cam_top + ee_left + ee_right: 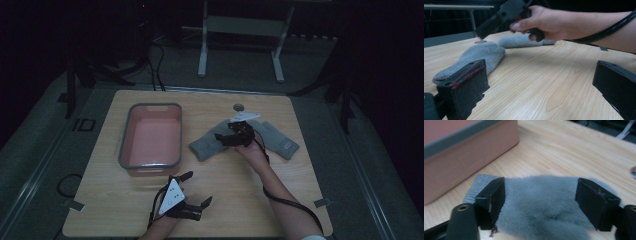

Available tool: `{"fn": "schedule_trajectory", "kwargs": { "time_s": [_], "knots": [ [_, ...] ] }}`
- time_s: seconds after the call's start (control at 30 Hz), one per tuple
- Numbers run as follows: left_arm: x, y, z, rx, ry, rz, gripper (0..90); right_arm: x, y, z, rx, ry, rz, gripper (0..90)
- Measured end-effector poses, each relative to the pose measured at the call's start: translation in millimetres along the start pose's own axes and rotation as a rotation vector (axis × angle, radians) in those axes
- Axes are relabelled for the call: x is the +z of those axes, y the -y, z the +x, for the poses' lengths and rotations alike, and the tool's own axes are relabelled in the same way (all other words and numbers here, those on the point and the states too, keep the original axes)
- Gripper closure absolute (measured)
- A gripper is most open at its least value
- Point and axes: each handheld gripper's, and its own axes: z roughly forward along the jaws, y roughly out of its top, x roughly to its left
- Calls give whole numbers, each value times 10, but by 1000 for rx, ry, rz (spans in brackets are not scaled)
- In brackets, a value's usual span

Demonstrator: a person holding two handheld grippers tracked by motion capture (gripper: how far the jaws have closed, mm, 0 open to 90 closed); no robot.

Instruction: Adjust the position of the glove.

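Two grey socks lie side by side on the wooden table (125, 210), one at the left (205, 146) and one at the right (278, 140). My right gripper (223, 139) is down over the left sock. In the right gripper view this gripper (541, 188) is open, and its jaws straddle the fuzzy sock (541, 207) with fabric between them. My left gripper (198, 188) rests near the table's front edge. It (540, 82) is open with nothing between its jaws, and it looks toward the socks (481, 53) and the person's right hand (549, 22).
A pink bin (150, 106) with a grey rim stands left of the socks, and its wall (461, 157) is close to the right gripper. A small round disc (239, 106) lies behind the socks. Bare wood stretches between the left gripper and the socks.
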Motion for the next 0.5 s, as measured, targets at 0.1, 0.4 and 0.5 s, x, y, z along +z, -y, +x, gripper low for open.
{"fn": "schedule_trajectory", "kwargs": {
  "time_s": [0.1,0.4,0.5],
  "knots": [
    [-1,0,5,-7,2,0,3,144,19,-11,-8,8,11,273],
    [-2,0,12,-13,3,2,3,412,166,-73,-18,77,86,303],
    [-2,-1,10,-14,3,2,3,442,191,-58,-3,93,91,351]
  ]
}}
